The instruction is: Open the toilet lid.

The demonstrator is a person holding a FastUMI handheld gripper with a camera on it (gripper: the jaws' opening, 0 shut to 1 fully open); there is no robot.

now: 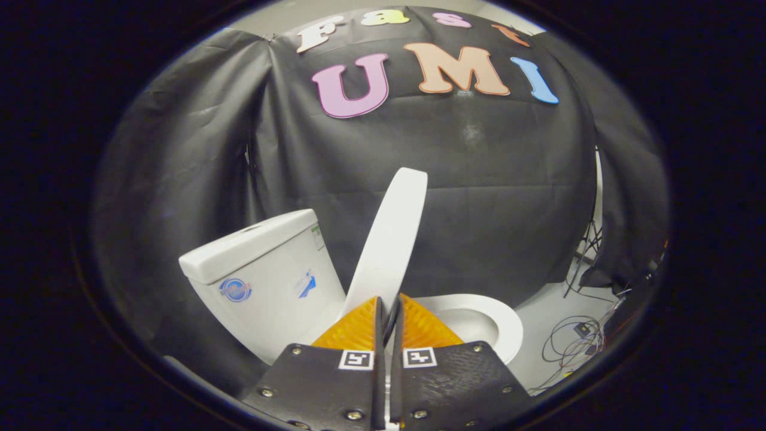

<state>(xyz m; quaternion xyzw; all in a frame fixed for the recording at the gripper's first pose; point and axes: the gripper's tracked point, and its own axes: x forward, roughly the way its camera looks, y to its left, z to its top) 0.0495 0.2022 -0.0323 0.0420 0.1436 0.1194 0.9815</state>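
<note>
From the gripper cam, the gripper (389,299) had its two orange fingers (357,328) pressed nearly together, just a thin slit between them, and nothing clamped as far as I could tell. The toilet lid (390,236) stood raised right ahead of the fingertips, tilted up and away from the bowl, its lower end dropping behind the fingers. The seat (499,323) sat flat beyond the right finger, rim showing white. The tank (257,272) was off to the left of the lid, with two stickers on its front. Some cables (568,341) lay on the floor past the seat.
</note>
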